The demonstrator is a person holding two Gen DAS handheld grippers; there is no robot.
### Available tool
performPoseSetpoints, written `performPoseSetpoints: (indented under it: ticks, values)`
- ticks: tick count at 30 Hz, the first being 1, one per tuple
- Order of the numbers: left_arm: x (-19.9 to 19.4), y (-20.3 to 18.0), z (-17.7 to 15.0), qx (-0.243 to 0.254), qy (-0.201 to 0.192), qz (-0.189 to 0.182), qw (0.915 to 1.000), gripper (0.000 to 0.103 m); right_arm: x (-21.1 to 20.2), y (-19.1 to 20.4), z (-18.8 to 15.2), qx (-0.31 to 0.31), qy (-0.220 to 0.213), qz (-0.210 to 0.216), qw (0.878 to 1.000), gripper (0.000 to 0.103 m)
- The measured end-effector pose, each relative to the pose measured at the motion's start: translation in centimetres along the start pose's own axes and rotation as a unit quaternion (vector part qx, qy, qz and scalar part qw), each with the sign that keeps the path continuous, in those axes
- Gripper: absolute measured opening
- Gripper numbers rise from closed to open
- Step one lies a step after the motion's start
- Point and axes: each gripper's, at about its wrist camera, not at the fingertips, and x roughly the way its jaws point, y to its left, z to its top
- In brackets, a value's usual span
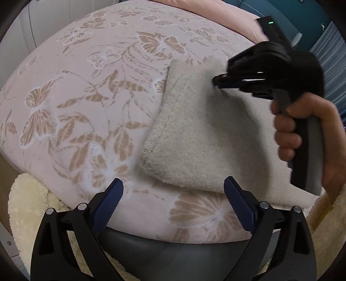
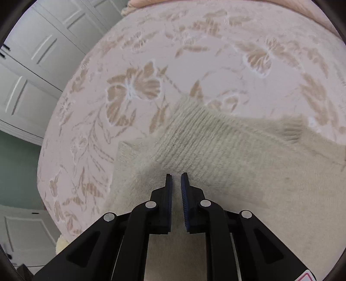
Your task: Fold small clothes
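A cream knitted garment (image 1: pixel 205 134) lies folded on the pink floral bedspread (image 1: pixel 86 97); its ribbed edge (image 2: pixel 194 134) points away from me in the right wrist view. My left gripper (image 1: pixel 174 181) hangs open just in front of the garment's near corner, with nothing between its fingers. A hand (image 1: pixel 302 134) holds my right gripper (image 1: pixel 216 83) over the garment's far right part. In its own view the right gripper (image 2: pixel 176 175) points down at the knit, its jaws nearly together with only a thin gap, and I see no cloth pinched between them.
A fluffy cream textile (image 1: pixel 26 205) lies off the bed's near left edge. White panelled cupboard doors (image 2: pixel 32 64) stand beyond the bed's left side. A pink pillow (image 1: pixel 216 10) sits at the head of the bed.
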Motion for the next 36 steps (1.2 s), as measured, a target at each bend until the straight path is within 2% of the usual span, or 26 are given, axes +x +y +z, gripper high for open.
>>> performPoseSetpoints:
  ticks: [2,4,5,8,9,12,14,16,17,19,20,21,22,23,24,26,27,29,30,34,36]
  values:
    - [-0.1,0.1,0.0,-0.007,0.0,-0.003,1.0,0.092,1.3,1.2,0.2,-0.021,-0.013,-0.025,0.999,0.013]
    - [-0.3,0.1,0.0,-0.01,-0.001,-0.002,0.9999,0.092,0.9,2.8,0.6,-0.049,-0.013,-0.061,0.997,0.014]
    - [-0.4,0.1,0.0,-0.012,-0.002,-0.002,0.9999,0.092,0.0,3.3,0.5,-0.059,-0.021,-0.065,0.996,0.014]
    - [-0.7,0.1,0.1,-0.018,-0.003,-0.008,0.9998,0.092,-4.4,2.2,-1.3,-0.057,-0.077,-0.017,0.995,0.014]
    - [-0.7,-0.1,0.1,-0.02,-0.006,-0.013,0.9997,0.092,-6.0,0.9,-2.4,-0.047,-0.099,-0.018,0.994,0.014]
    - [-1.1,-1.0,0.1,-0.014,-0.011,-0.021,0.9996,0.092,-9.7,-5.6,-5.8,0.003,-0.137,-0.041,0.99,0.014]
    - [-1.0,-2.0,-0.1,0.0,-0.012,-0.018,0.9998,0.092,-11.8,-11.6,-8.3,0.053,-0.154,-0.075,0.984,0.014]
    - [-1.0,-3.1,-0.3,0.013,-0.01,-0.014,0.9998,0.092,-14.4,-18.1,-11.3,0.111,-0.18,-0.103,0.972,0.014]
    - [-1.0,-3.7,-0.4,0.018,-0.009,-0.014,0.9997,0.092,-15.5,-21.3,-12.8,0.135,-0.187,-0.131,0.964,0.014]
    - [-0.7,-5.0,-0.8,0.027,-0.006,-0.014,0.9995,0.092,-16.0,-27.9,-15.7,0.187,-0.164,-0.212,0.945,0.016]
    - [-0.5,-5.7,-1.0,0.029,-0.003,-0.016,0.9994,0.092,-15.4,-30.8,-16.9,0.217,-0.131,-0.237,0.938,0.002]
    - [-0.3,-6.5,-1.1,0.033,0.003,-0.02,0.9993,0.092,-15.6,-33.1,-18.3,0.246,-0.128,-0.2,0.94,0.0]
    - [-0.1,-7.2,-1.3,0.038,0.008,-0.022,0.999,0.092,-16.6,-34.1,-19.6,0.268,-0.151,-0.151,0.939,0.0]
    - [0.0,-7.9,-1.5,0.045,0.01,-0.022,0.9987,0.092,-17.8,-34.1,-20.3,0.279,-0.169,-0.137,0.935,0.002]
    - [0.0,-8.7,-1.7,0.054,0.008,-0.018,0.9983,0.092,-18.7,-33.5,-20.7,0.27,-0.181,-0.146,0.934,0.008]
    - [-0.1,-10.2,-2.2,0.074,0.004,-0.008,0.9972,0.092,-19.6,-31.8,-21.0,0.231,-0.203,-0.161,0.938,0.01]
    - [0.0,-10.8,-2.2,0.083,0.004,-0.005,0.9965,0.092,-19.3,-31.4,-21.1,0.215,-0.198,-0.171,0.941,0.012]
    - [0.1,-11.7,-2.4,0.096,0.006,0.002,0.9953,0.092,-16.7,-31.8,-20.7,0.196,-0.153,-0.193,0.949,0.013]
    - [0.0,-12.1,-2.5,0.1,0.007,0.004,0.9949,0.092,-15.7,-32.5,-20.8,0.203,-0.136,-0.191,0.951,0.012]
    - [-0.6,-12.2,-2.7,0.105,-0.003,0.014,0.9944,0.094,-19.6,-31.8,-20.9,0.241,-0.204,-0.135,0.939,0.015]
    - [-0.5,-12.0,-3.0,0.1,0.0,0.022,0.9947,0.094,-20.3,-31.4,-19.0,0.227,-0.213,-0.125,0.942,0.015]
